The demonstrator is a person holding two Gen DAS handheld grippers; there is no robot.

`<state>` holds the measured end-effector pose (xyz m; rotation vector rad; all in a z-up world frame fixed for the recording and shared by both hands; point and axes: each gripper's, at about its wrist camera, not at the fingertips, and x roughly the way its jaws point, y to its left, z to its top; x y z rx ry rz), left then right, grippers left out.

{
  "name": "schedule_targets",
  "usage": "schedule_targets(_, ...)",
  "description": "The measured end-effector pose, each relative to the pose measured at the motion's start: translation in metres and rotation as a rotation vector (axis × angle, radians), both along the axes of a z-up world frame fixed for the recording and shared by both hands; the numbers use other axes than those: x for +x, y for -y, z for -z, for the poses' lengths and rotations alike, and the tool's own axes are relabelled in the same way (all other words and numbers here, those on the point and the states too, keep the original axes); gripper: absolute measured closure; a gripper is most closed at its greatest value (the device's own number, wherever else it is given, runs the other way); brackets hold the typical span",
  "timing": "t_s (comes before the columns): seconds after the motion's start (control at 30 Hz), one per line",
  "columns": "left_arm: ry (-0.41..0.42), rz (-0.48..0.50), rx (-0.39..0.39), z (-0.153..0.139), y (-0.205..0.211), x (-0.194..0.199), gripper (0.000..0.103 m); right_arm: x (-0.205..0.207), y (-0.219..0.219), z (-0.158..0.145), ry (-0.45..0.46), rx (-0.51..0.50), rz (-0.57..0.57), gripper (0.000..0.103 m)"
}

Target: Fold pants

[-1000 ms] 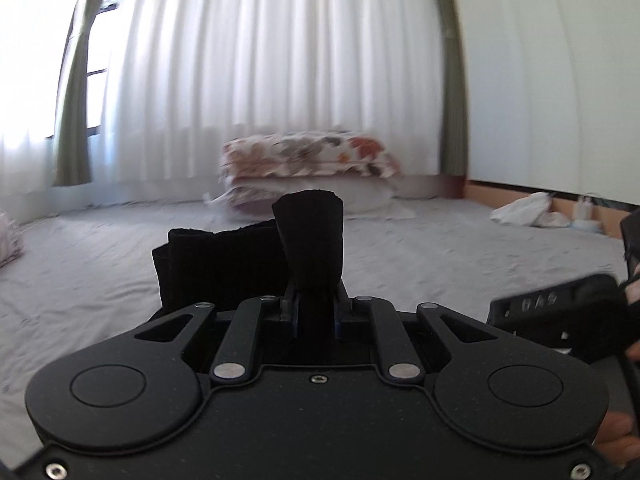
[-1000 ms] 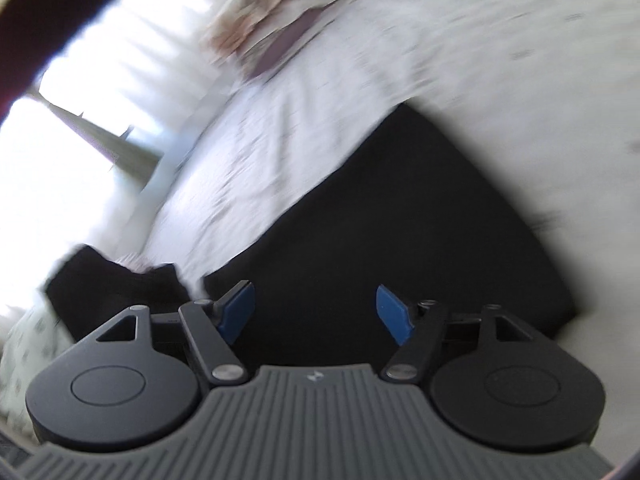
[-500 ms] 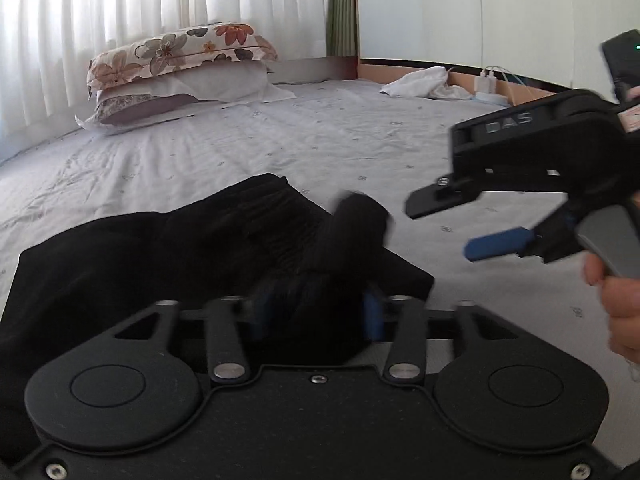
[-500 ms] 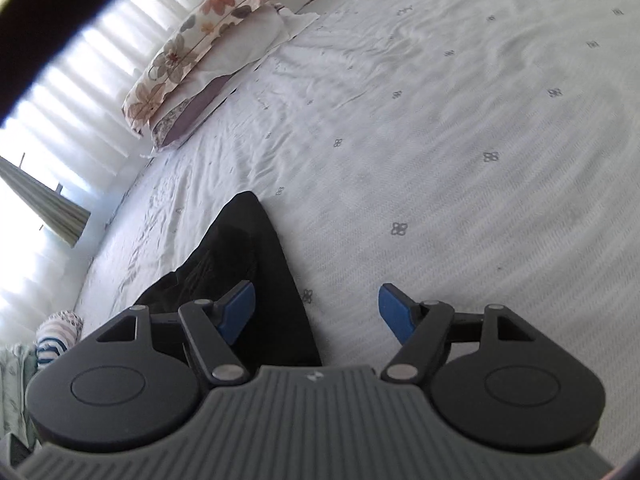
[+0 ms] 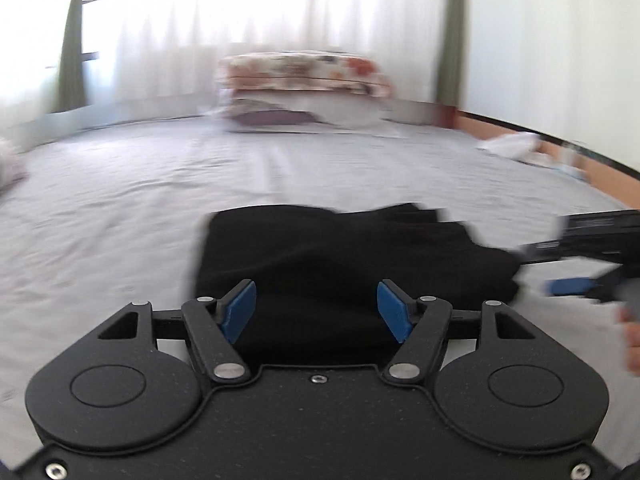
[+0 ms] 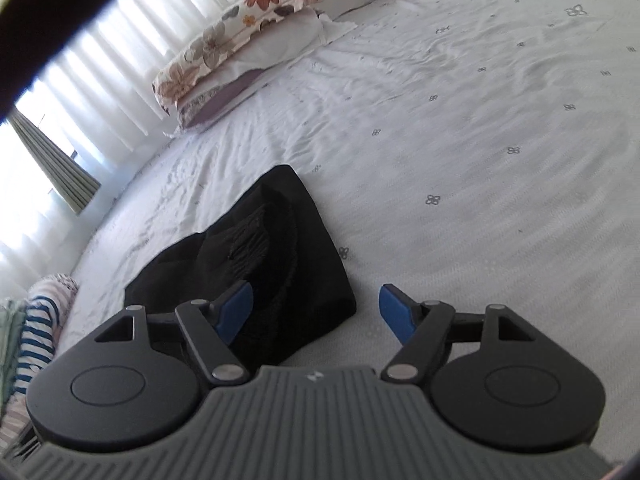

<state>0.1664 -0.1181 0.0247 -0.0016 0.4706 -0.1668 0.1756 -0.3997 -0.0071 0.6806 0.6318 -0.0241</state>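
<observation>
The black pants [image 5: 344,264] lie folded compactly on the bed [image 5: 120,208], the left gripper [image 5: 318,310] opening off them and the right gripper [image 6: 316,312] released, so little seems left.

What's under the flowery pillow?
The flowery pillow lies on a white pillow, with a purplish one lower still, all on the bed sheet. Anything beneath that stack is covered.

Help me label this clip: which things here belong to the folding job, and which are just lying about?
Job:
- black pants, bundled on the bed sheet
- left gripper, jaws opening, gripping nothing
- right gripper, open

Lying about:
- floral pillows
- striped clothes
- white cloth
</observation>
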Motion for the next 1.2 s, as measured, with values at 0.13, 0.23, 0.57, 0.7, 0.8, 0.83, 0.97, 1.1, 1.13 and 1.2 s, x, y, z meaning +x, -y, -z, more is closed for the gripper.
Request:
schedule_targets(0.13,-0.075,-0.096,0.037,0.012,-0.031,0.005,0.037,-0.006,-0.021,-0.001,0.014,-0.049,-0.062,0.013)
schedule_targets(0.23,-0.104,-0.106,0.033,0.021,-0.045,0.006,0.036,0.003,-0.049,-0.002,0.011,-0.165,-0.079,0.013)
schedule_targets(0.57,-0.159,-0.111,0.088,0.042,-0.035,0.022,0.032,0.054,-0.048,0.015,-0.031,-0.072,0.045,0.077)
schedule_targets(0.7,-0.202,-0.146,0.047,0.047,-0.047,0.026,0.030,0.046,-0.046,-0.013,0.084,-0.245,0.101,0.085)
schedule_targets(0.8,-0.206,-0.146,0.009,0.049,-0.053,0.026,0.030,0.054,-0.028,-0.004,0.023,-0.226,0.113,0.082)
schedule_targets(0.83,-0.204,-0.146,0.018,0.049,-0.052,0.026,0.030,0.058,-0.023,0.005,-0.025,-0.216,0.111,0.080)
schedule_targets(0.97,-0.198,-0.152,0.045,0.051,-0.047,0.024,0.029,0.051,-0.015,0.023,-0.048,-0.214,0.103,0.057)
schedule_targets(1.1,-0.206,-0.165,0.021,0.049,-0.050,0.025,0.029,0.050,-0.016,0.021,-0.047,-0.208,0.088,0.059)
schedule_targets(1.13,-0.206,-0.171,0.022,0.048,-0.049,0.025,0.030,0.051,-0.018,0.020,-0.047,-0.221,0.085,0.060)
schedule_targets(1.2,-0.184,-0.163,0.040,0.043,-0.044,0.024,0.031,0.052,-0.020,0.018,-0.048,-0.237,0.080,0.063)
